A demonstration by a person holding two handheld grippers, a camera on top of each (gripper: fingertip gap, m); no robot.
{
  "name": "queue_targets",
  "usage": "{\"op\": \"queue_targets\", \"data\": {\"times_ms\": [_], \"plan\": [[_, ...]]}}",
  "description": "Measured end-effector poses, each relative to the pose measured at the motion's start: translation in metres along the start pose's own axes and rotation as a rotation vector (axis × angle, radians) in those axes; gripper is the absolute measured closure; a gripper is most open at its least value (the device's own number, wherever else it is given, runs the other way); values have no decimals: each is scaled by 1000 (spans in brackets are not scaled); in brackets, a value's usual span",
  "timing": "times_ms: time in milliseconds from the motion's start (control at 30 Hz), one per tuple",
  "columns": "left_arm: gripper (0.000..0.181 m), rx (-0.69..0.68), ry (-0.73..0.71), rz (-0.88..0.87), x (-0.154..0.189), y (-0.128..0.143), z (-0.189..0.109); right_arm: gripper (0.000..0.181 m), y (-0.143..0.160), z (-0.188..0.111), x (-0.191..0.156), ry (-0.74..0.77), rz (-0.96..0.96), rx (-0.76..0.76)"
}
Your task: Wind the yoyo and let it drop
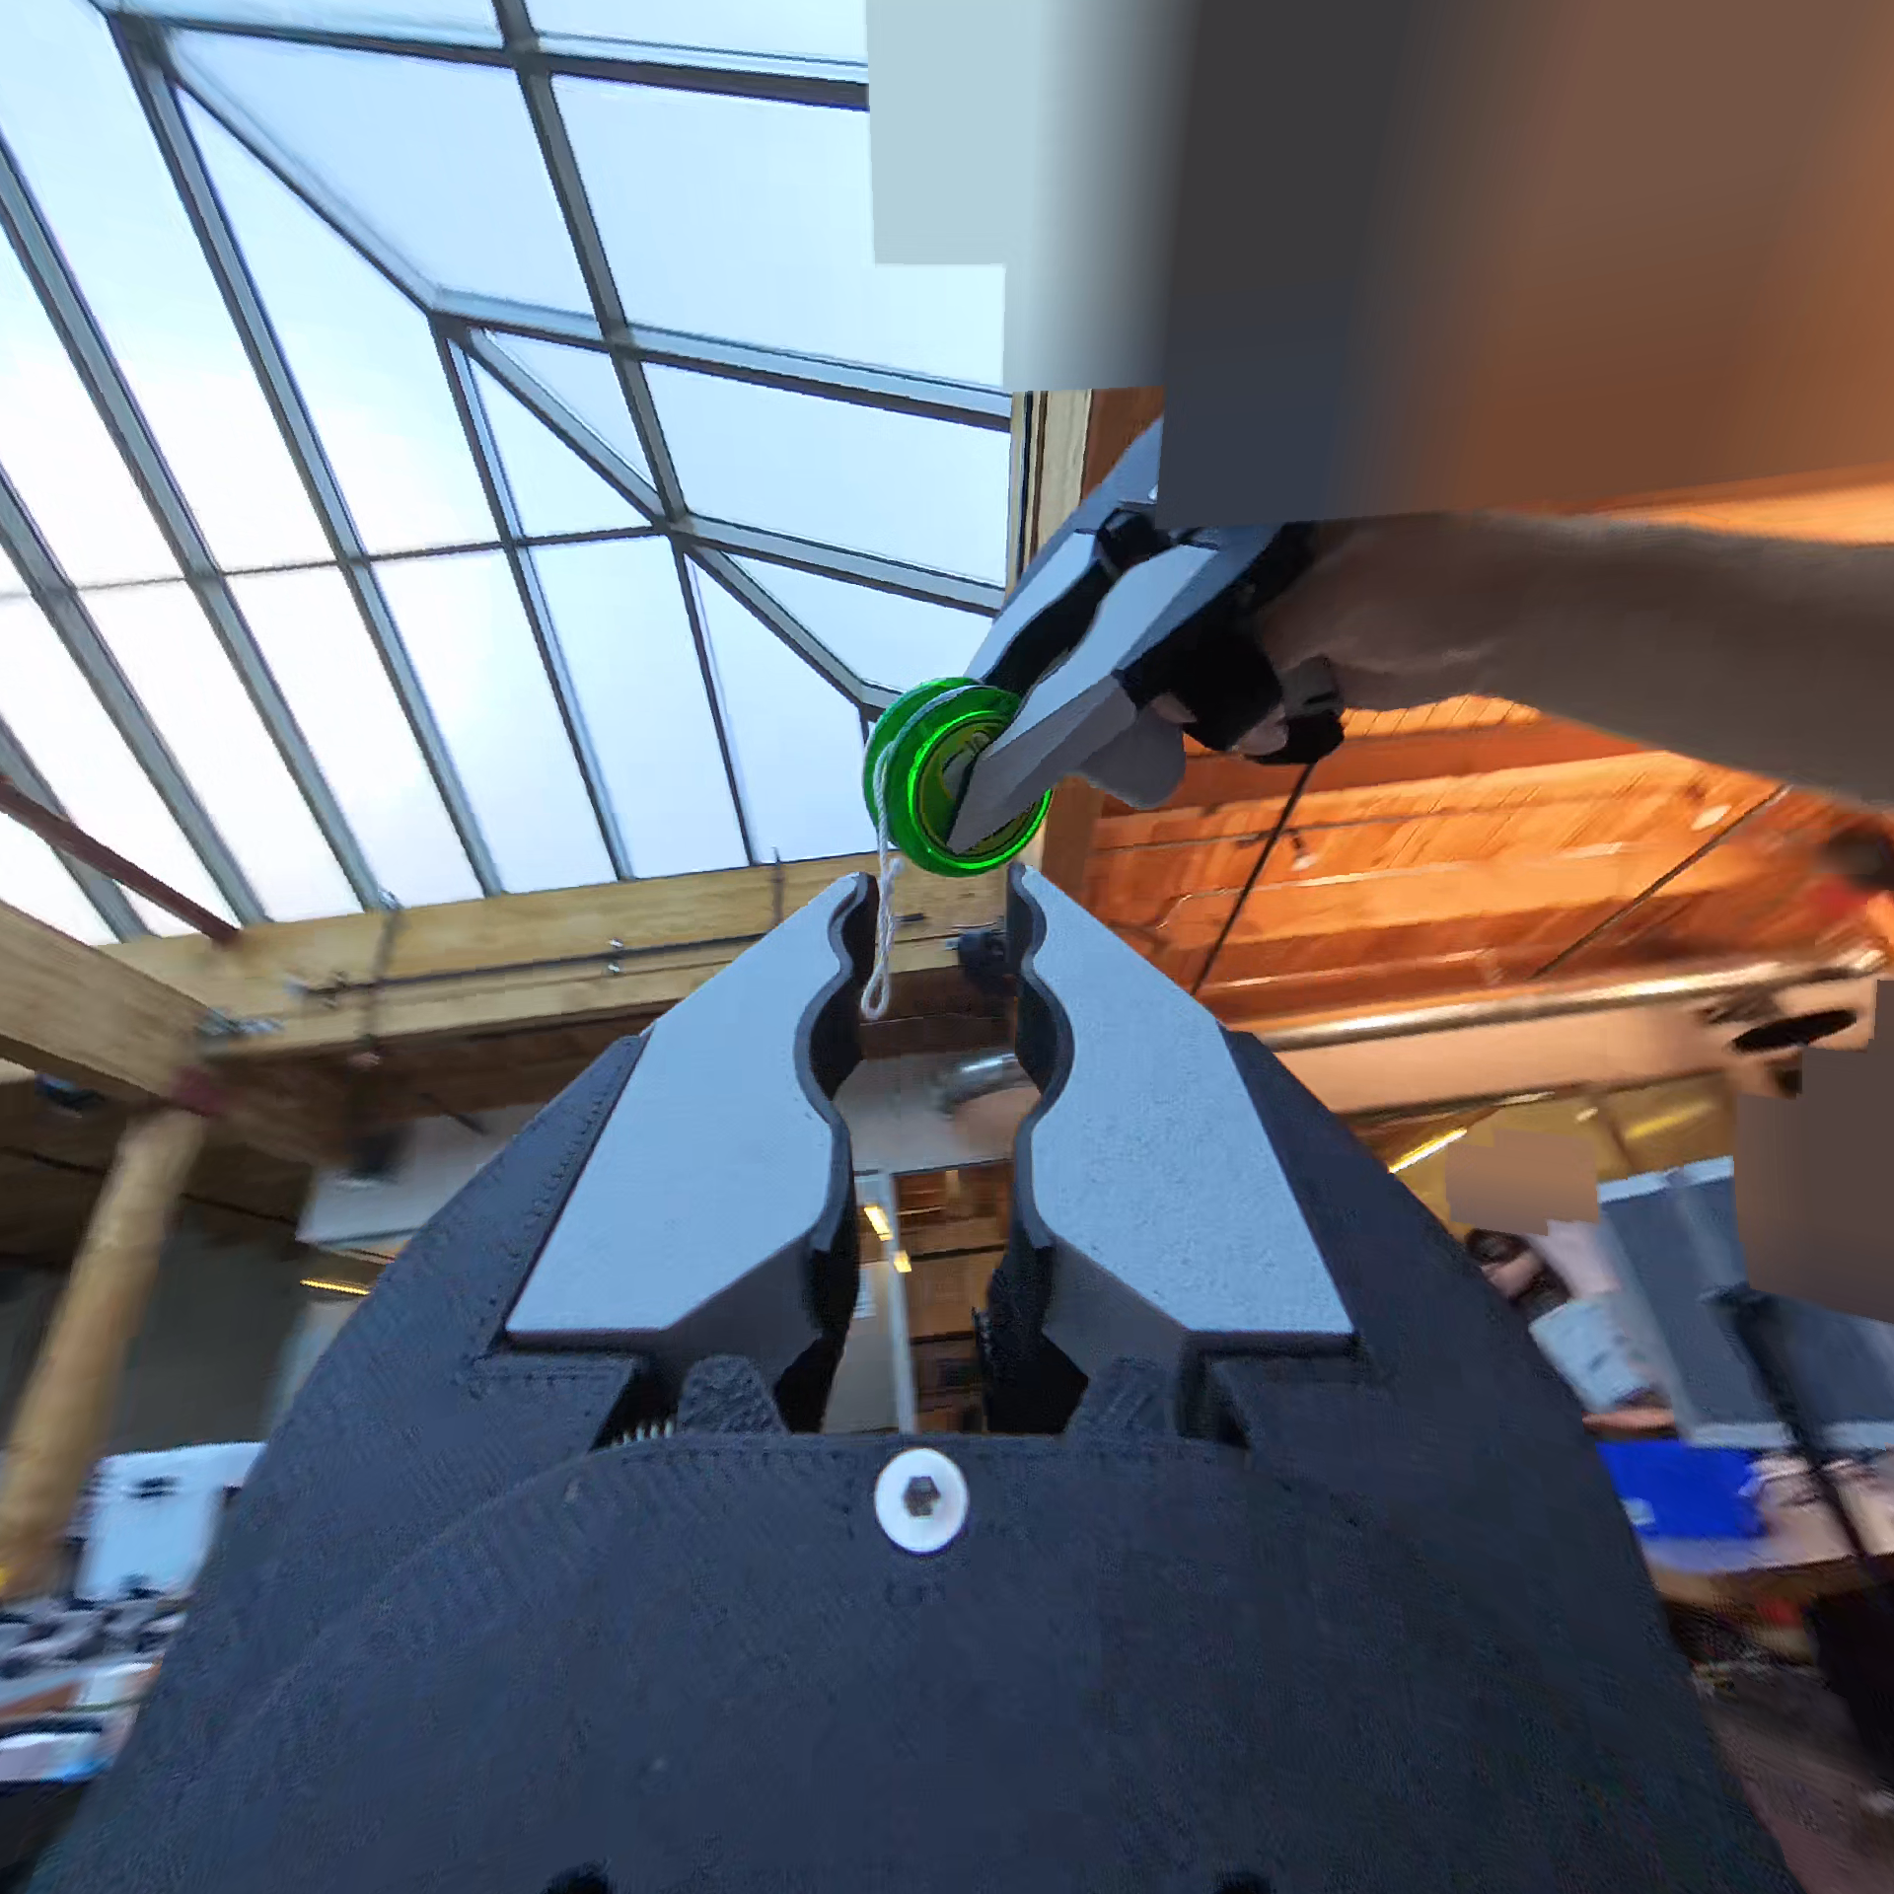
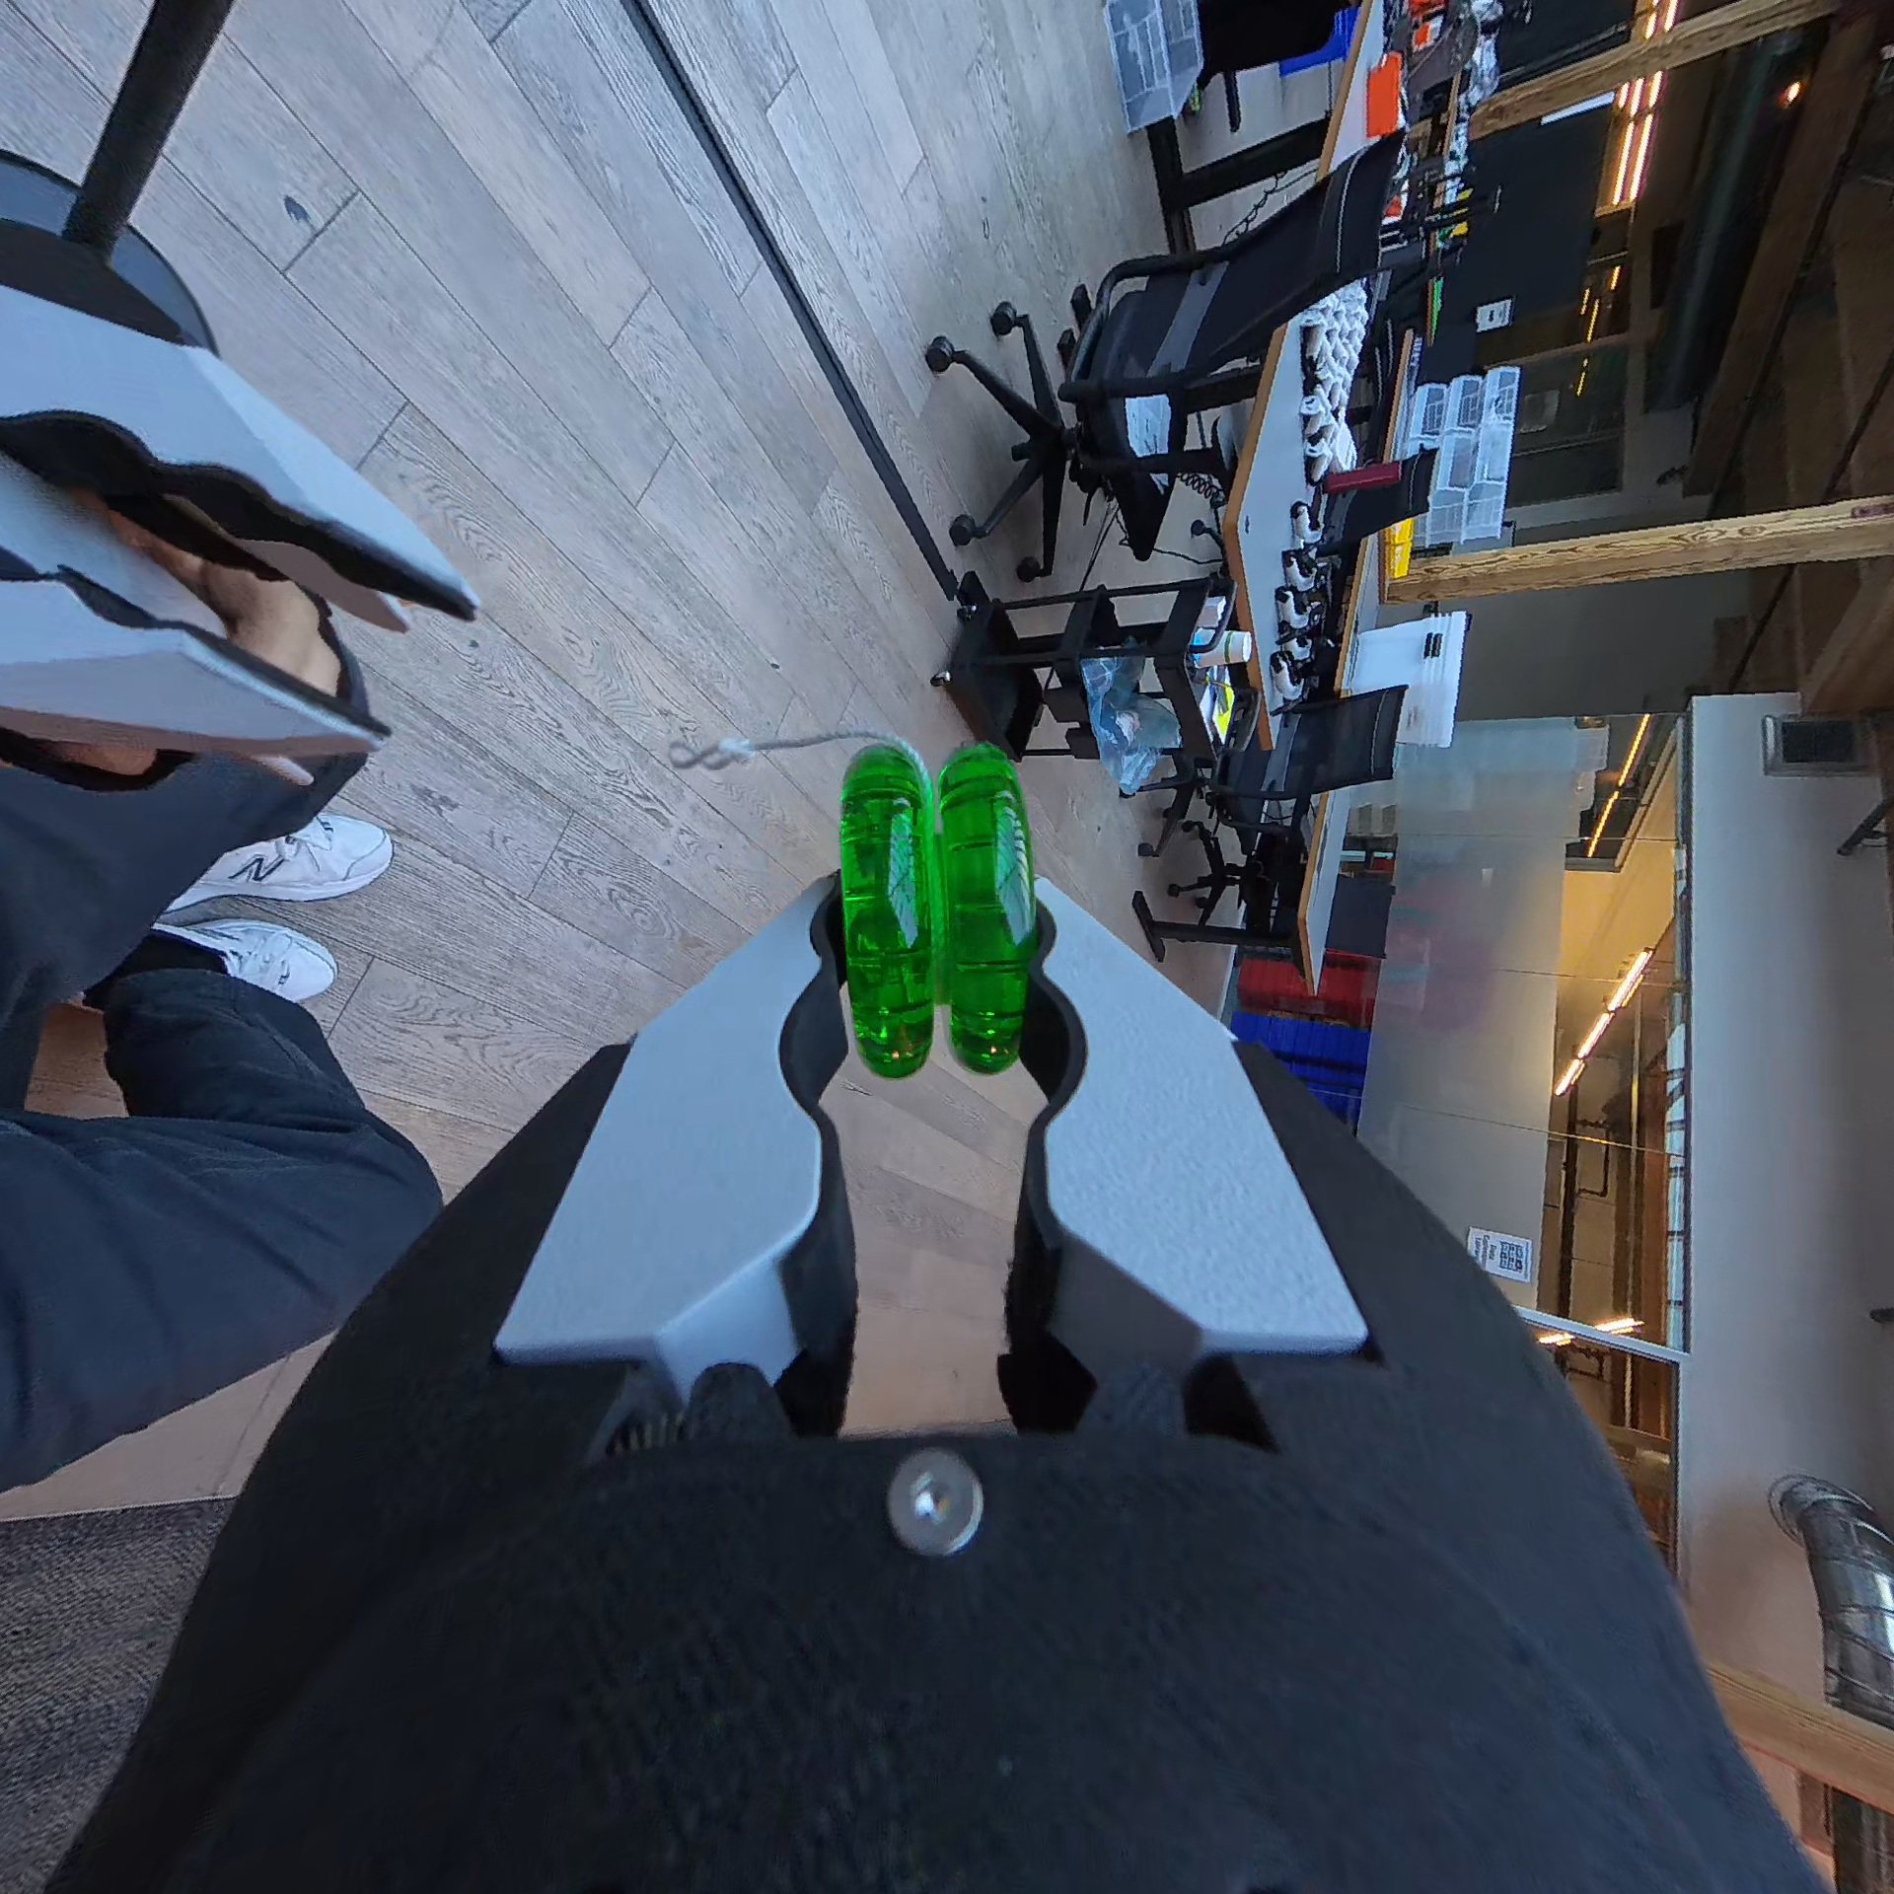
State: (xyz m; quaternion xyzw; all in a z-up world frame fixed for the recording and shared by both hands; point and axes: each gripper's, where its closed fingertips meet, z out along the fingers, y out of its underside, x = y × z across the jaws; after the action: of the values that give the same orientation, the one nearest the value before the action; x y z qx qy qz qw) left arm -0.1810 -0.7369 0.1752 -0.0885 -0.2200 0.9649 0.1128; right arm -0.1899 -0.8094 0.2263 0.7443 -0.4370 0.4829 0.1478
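Note:
The green translucent yoyo [image 2: 935, 912] sits edge-on between the fingertips of my right gripper [image 2: 938, 907], which is shut on its two faces. Its white string [image 2: 810, 740] looks mostly wound, with a short tail ending in a free loop [image 2: 707, 756]. In the left wrist view the yoyo [image 1: 928, 820] hangs just above my left gripper [image 1: 938, 890], held by the right gripper [image 1: 974, 764] reaching in from the upper right. The string loop [image 1: 876, 999] dangles between my open left fingers, near the left one. The left gripper [image 2: 415, 666] is open and apart from the loop.
A person's dark trousers [image 2: 154, 1179] and white shoes [image 2: 287, 866] stand at the left on the wooden floor [image 2: 574, 430]. A black stand pole [image 2: 133, 113] is at top left. Office chairs [image 2: 1179, 348] and desks [image 2: 1291, 492] lie ahead. A skylight [image 1: 410, 461] and wooden beams [image 1: 512, 953] are overhead. Across from one pair of fingers to the other is roughly 9 centimeters.

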Motion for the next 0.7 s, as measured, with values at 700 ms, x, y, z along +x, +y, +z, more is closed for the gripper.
{"op": "queue_targets", "data": {"times_ms": [700], "plan": [[163, -133, -49, 62, -5, 23, 7, 153, -13, -5, -23, -48, -21, 15]]}}
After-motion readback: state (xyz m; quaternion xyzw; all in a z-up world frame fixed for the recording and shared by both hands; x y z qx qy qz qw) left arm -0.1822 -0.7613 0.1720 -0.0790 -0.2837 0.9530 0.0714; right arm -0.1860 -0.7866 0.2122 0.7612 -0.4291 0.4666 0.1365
